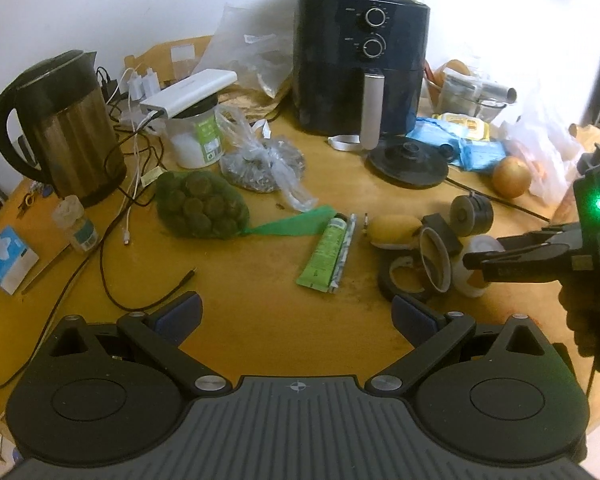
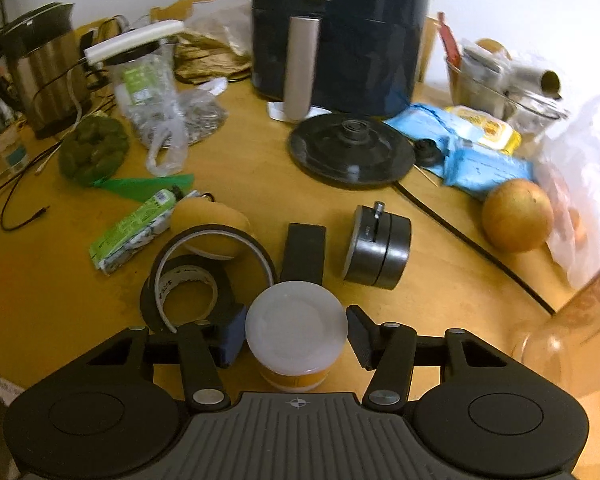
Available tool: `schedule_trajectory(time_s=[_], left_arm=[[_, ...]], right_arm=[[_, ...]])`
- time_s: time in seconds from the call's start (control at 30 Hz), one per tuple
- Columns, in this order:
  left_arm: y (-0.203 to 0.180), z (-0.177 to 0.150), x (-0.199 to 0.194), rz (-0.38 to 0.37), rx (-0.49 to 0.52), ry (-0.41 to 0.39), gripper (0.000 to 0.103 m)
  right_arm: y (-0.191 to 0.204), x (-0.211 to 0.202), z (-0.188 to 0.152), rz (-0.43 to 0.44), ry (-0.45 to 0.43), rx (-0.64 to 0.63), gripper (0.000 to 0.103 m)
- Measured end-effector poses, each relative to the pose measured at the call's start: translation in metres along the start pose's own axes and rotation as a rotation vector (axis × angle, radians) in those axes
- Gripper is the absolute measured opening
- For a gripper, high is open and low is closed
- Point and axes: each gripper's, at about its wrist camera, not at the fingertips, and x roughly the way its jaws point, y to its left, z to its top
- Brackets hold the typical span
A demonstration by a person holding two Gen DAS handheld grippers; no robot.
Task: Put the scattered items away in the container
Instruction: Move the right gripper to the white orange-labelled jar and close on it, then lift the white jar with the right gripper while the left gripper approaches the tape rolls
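Left gripper [image 1: 296, 312]: spread wide, nothing between the pads, held above bare wooden worktop [image 1: 260, 280]. Ahead of it and to its left, a green net bag of dark round pieces [image 1: 200, 206], soft and lumpy; best pinched at the bunched neck. Next right, a light green squeeze tube [image 1: 324, 254] lying flat; light, pliable, take it across the body. Then rolls of black tape [image 2: 188, 284], rigid rings, easy by one wall. Right gripper [image 2: 296, 334]: narrowed around a small round tub with a translucent white lid and orange label [image 2: 296, 332] standing upright on the worktop; left pad appears to touch the lid's edge, right pad sits just beside it, so contact looks partial and grip not yet confirmed. Tub judged light, stiff, smooth-sided, likely slippery; hold at the lid rim, squarely across the widest part. Further right, a black and grey cylindrical block [image 2: 380, 246] and a round orange-brown fruit [image 2: 516, 216], firm, apt to roll. Destination container not identified.
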Motion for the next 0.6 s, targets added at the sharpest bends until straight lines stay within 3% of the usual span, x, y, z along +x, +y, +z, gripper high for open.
schedule_trajectory(time_s=[0.6], left_arm=[[0.015, 0.005, -0.003, 0.009, -0.051, -0.017, 0.103]], right_arm=[[-0.001, 0.013, -0.002, -0.016, 0.03, 0.04, 0.057]])
